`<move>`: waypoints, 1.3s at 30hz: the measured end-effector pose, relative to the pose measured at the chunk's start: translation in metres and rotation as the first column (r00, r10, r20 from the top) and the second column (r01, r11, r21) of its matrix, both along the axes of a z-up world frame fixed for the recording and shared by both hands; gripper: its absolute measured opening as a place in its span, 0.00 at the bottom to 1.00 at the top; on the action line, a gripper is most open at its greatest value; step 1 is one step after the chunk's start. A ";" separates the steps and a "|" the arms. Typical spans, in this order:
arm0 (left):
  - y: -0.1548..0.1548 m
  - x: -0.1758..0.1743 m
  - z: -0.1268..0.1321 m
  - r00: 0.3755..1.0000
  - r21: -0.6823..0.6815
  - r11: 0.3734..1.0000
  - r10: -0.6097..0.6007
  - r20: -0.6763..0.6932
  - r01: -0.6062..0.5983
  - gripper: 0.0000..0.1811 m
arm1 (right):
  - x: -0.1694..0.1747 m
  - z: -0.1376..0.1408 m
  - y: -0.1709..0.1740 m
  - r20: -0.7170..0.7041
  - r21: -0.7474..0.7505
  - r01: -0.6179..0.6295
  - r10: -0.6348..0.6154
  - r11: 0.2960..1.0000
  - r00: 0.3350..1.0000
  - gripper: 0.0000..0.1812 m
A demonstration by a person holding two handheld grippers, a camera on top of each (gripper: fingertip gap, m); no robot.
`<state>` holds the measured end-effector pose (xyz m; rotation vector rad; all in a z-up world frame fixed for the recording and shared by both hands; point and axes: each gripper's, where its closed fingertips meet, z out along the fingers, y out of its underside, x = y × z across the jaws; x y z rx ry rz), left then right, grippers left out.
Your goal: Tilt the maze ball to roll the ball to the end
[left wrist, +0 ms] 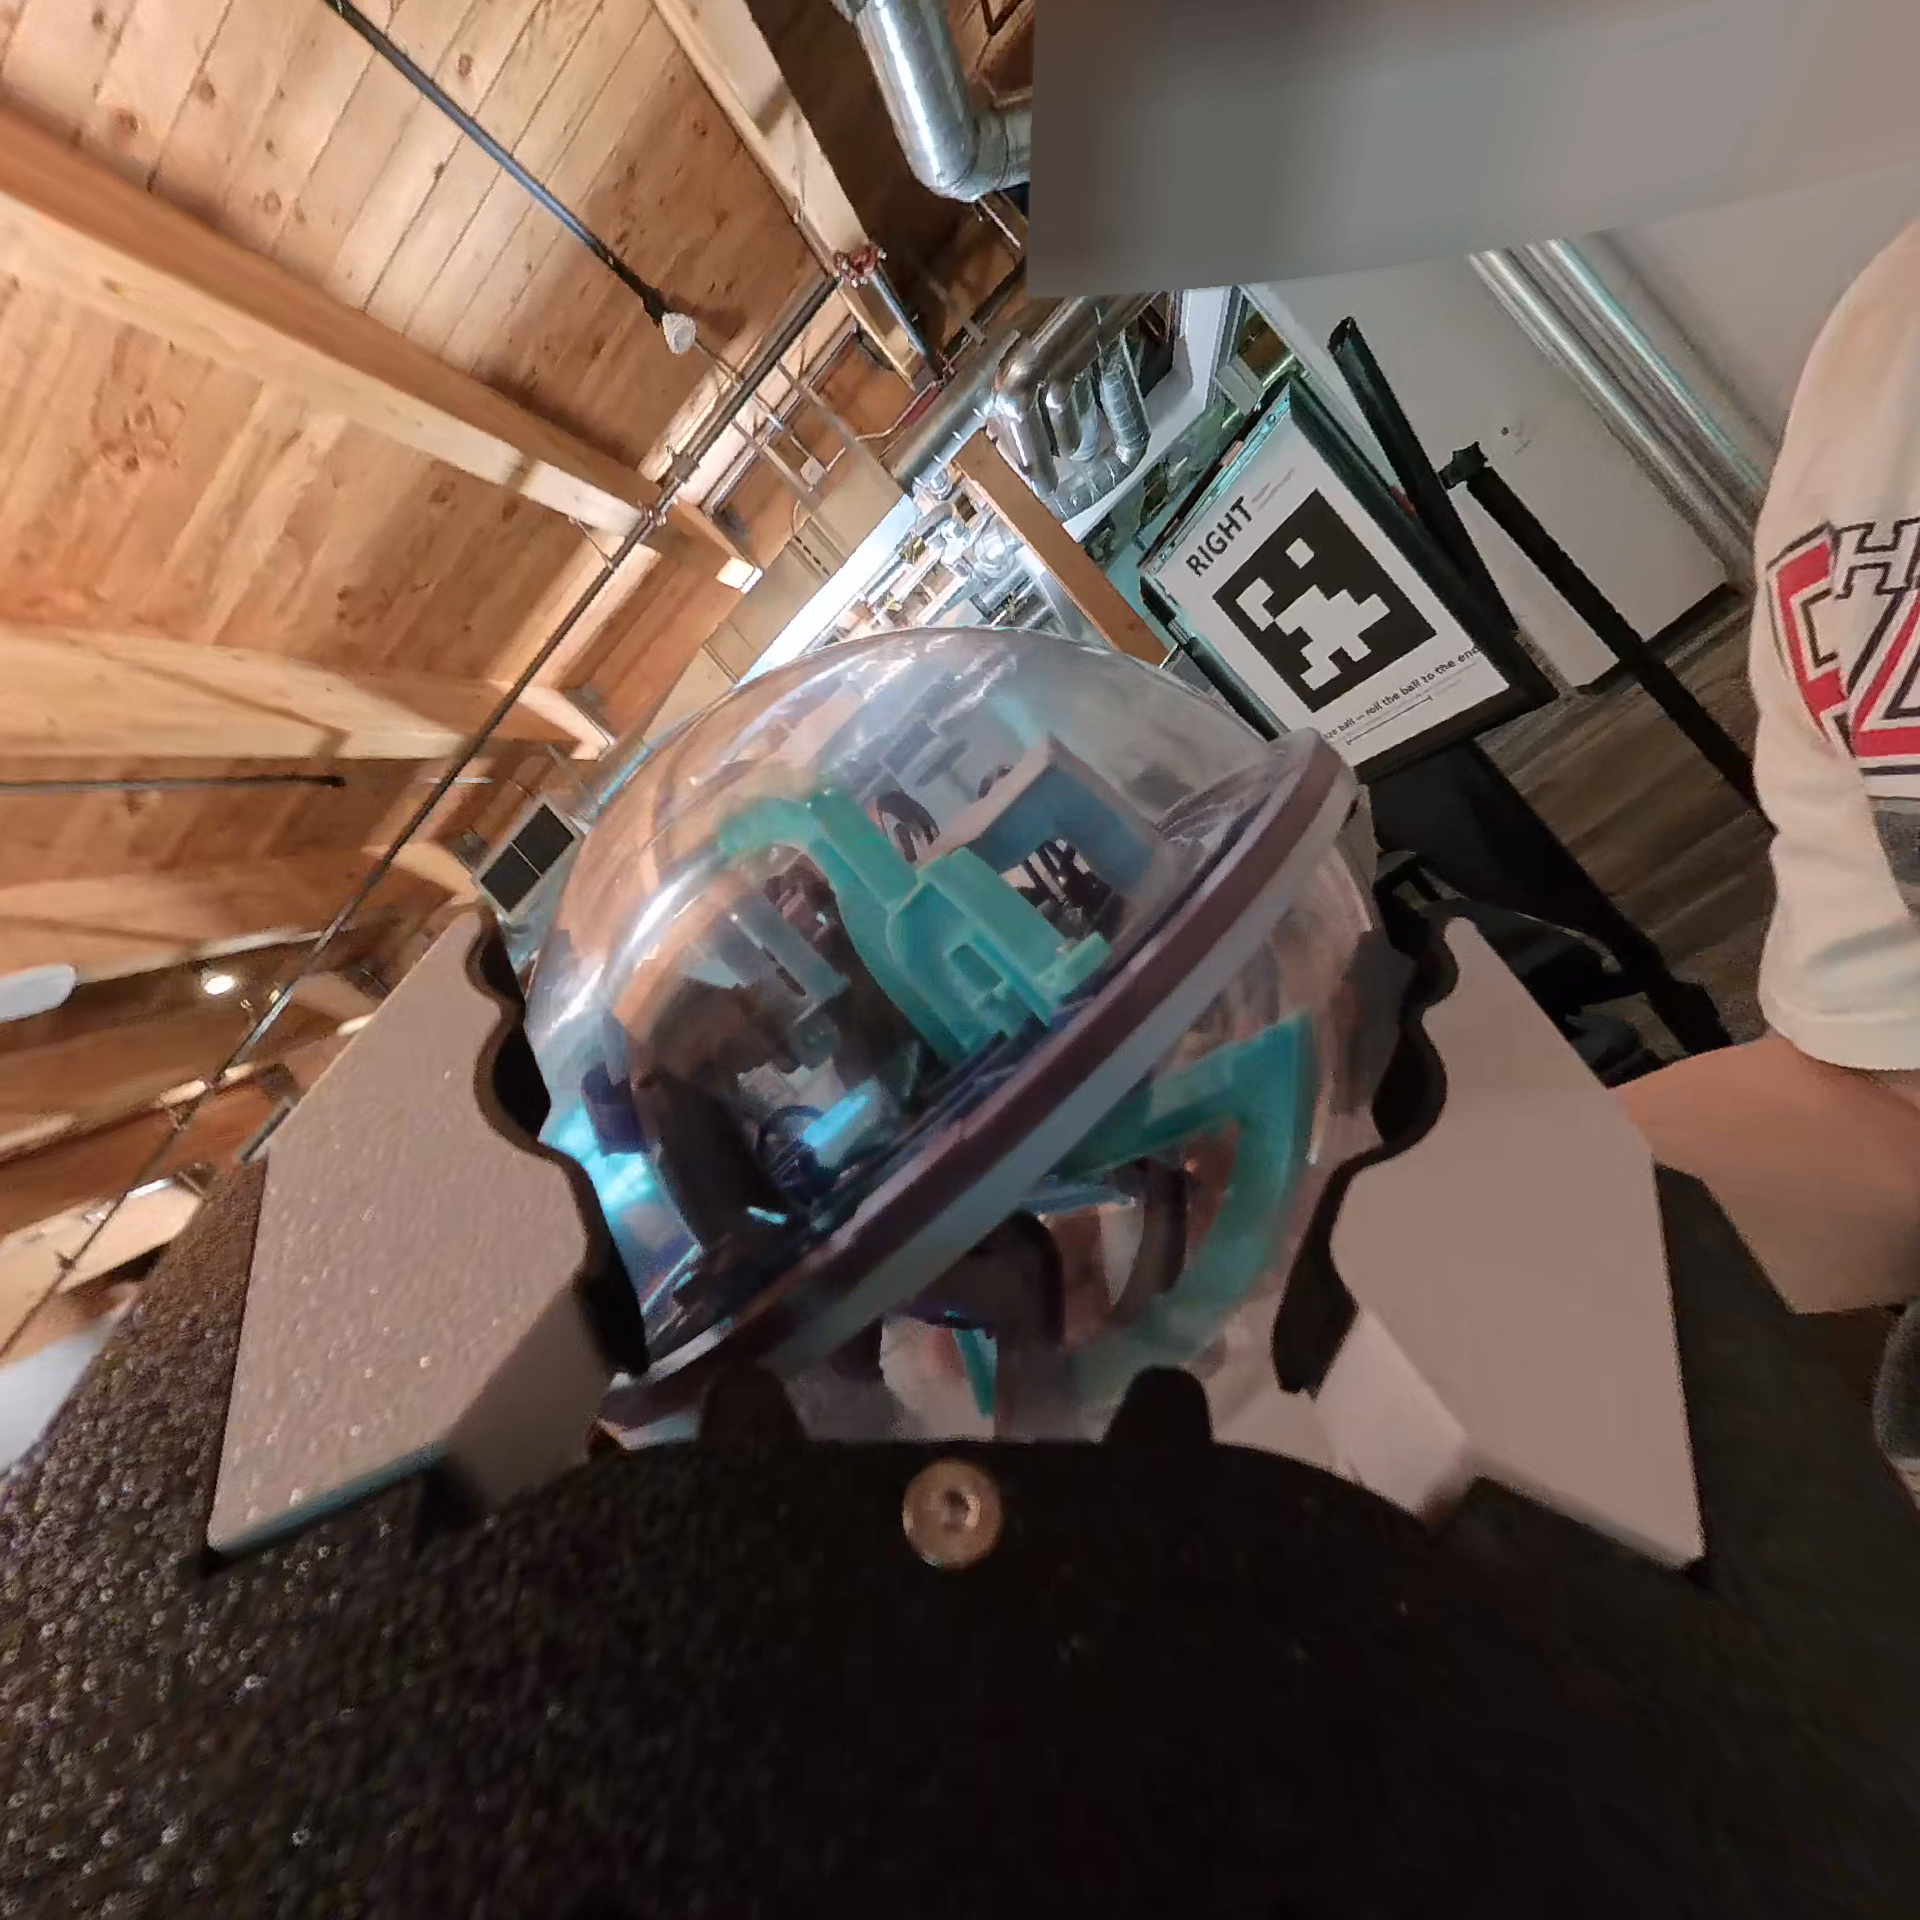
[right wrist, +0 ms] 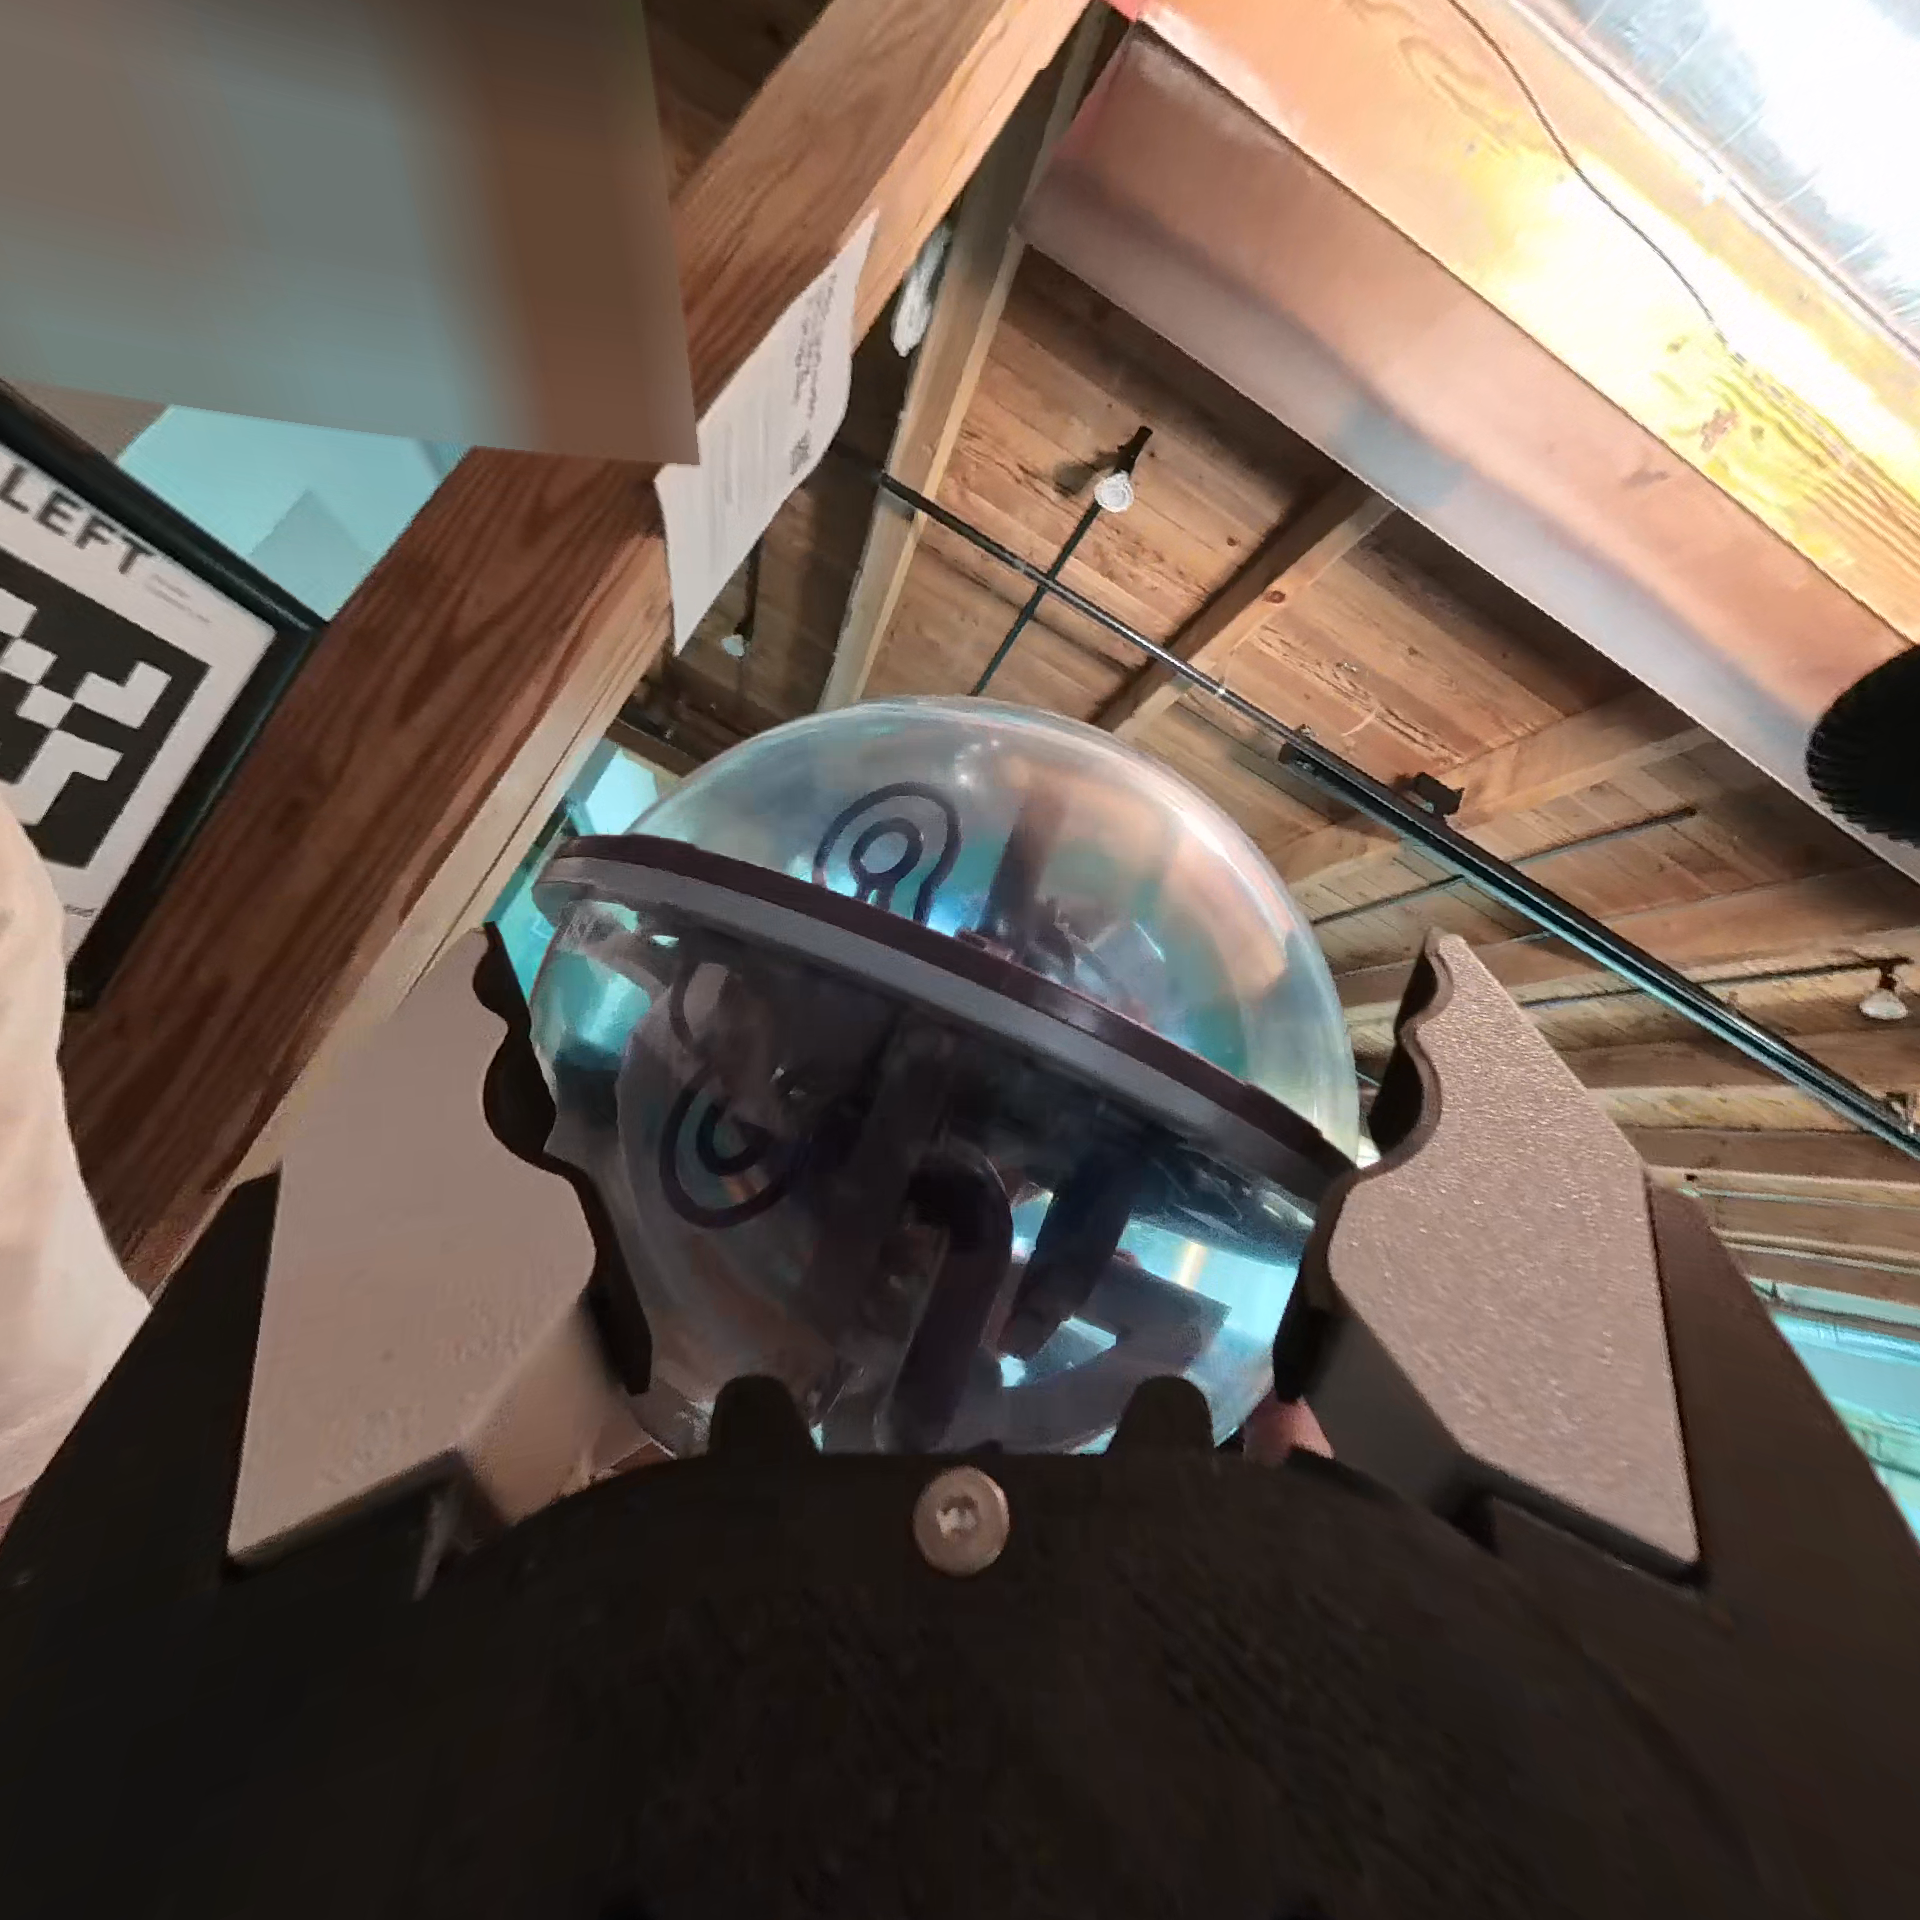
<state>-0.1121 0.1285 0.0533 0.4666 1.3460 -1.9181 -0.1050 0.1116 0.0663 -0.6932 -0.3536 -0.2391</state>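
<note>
Both my tongs are clamped on the maze ball (left wrist: 935,997) at once, and it is up in the air, tilted, with wooden ceiling beams (left wrist: 312,343) behind it. Left tongs (left wrist: 951,1091): the two grey fingers (left wrist: 416,1195) press the clear shell from either side, their scalloped black pads snug against the plastic. The dark equator ring (left wrist: 1039,1122) of the sphere runs on a slant here, low on my left, high on my right. Teal track pieces (left wrist: 935,935) show inside, above and below that ring (the small ball itself I cannot pick out among the tracks).

Right tongs (right wrist: 951,1174): same story, fingers (right wrist: 1475,1247) closed on the sphere (right wrist: 935,1039), and from this side the ring slopes the other way, high on the left, dropping to the right. Dark looped tracks (right wrist: 883,842) curl under the dome.

Off to the side in the left view there is a framed black-and-white marker sign (left wrist: 1330,613), and a person's pale sleeve (left wrist: 1839,727) at the edge. The right view catches another marker sign (right wrist: 94,727) beside a thick wooden post (right wrist: 416,727) with a paper sheet (right wrist: 769,436) pinned to it.
</note>
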 end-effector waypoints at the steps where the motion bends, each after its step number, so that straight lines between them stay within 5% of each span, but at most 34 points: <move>1: 0.001 0.004 -0.005 1.000 0.001 1.000 -0.002 -0.018 0.002 0.87 | 0.004 -0.005 0.001 -0.017 0.002 0.003 -0.003 1.000 1.000 0.87; 9: 0.003 0.034 -0.035 0.985 -0.037 0.999 0.032 -0.171 -0.038 0.87 | 0.035 -0.031 -0.008 -0.177 0.074 -0.056 0.068 0.996 0.982 0.87; 18: 0.013 0.083 -0.079 0.861 -0.132 0.990 -0.025 -0.508 -0.049 0.87 | 0.080 -0.074 -0.009 -0.397 0.146 -0.006 0.064 0.989 0.916 0.87; 23: 0.025 0.097 -0.077 0.806 -0.226 0.971 -0.074 -0.587 -0.075 0.82 | 0.094 -0.088 -0.010 -0.440 0.123 0.010 0.045 0.992 0.897 0.83; 30: 0.046 0.130 -0.075 0.632 -0.337 0.920 -0.141 -0.762 -0.201 0.82 | 0.089 -0.099 0.019 -0.220 -0.112 0.338 -0.355 0.934 0.909 0.78; 33: 0.032 0.141 -0.093 0.576 -0.181 0.941 0.018 -0.817 -0.286 0.87 | 0.091 -0.102 0.032 -0.110 -0.177 0.512 -0.534 0.841 0.838 0.82; 39: 0.038 0.149 -0.094 0.492 -0.322 0.909 -0.160 -0.856 -0.265 0.87 | 0.091 -0.095 0.028 -0.090 -0.223 0.517 -0.546 0.826 0.833 0.73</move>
